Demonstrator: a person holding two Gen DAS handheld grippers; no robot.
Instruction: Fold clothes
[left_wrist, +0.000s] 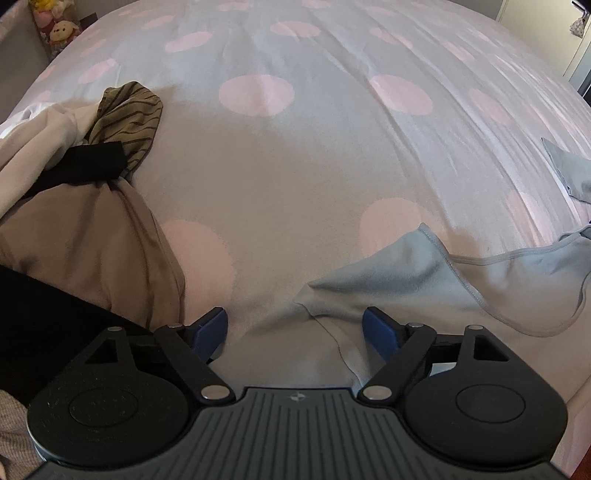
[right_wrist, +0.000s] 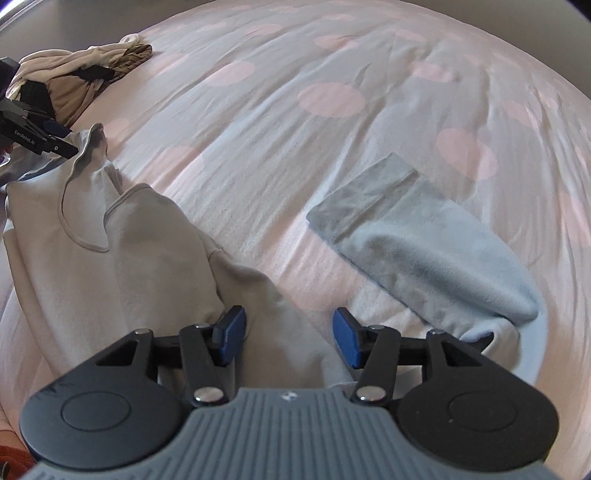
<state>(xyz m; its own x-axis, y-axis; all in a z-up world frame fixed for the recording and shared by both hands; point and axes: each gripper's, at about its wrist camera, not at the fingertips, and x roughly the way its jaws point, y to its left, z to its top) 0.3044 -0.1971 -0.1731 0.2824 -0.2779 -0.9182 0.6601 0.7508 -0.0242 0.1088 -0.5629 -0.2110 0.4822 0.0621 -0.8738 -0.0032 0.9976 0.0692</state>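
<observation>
Both blue-padded tongs, left gripper (left_wrist: 295, 332) and right gripper (right_wrist: 290, 338), gape wide, empty, over the limp, light pale-grey knit top (right_wrist: 147, 236) near on the pink-dotted bedspread (right_wrist: 280, 147); pinching its shoulder seams seems best.

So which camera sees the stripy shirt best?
The left wrist view: the striped garment sits close and big atop the clothes pile, stripes clear. The right wrist view shows it only small, far off at the pile's edge.
</observation>
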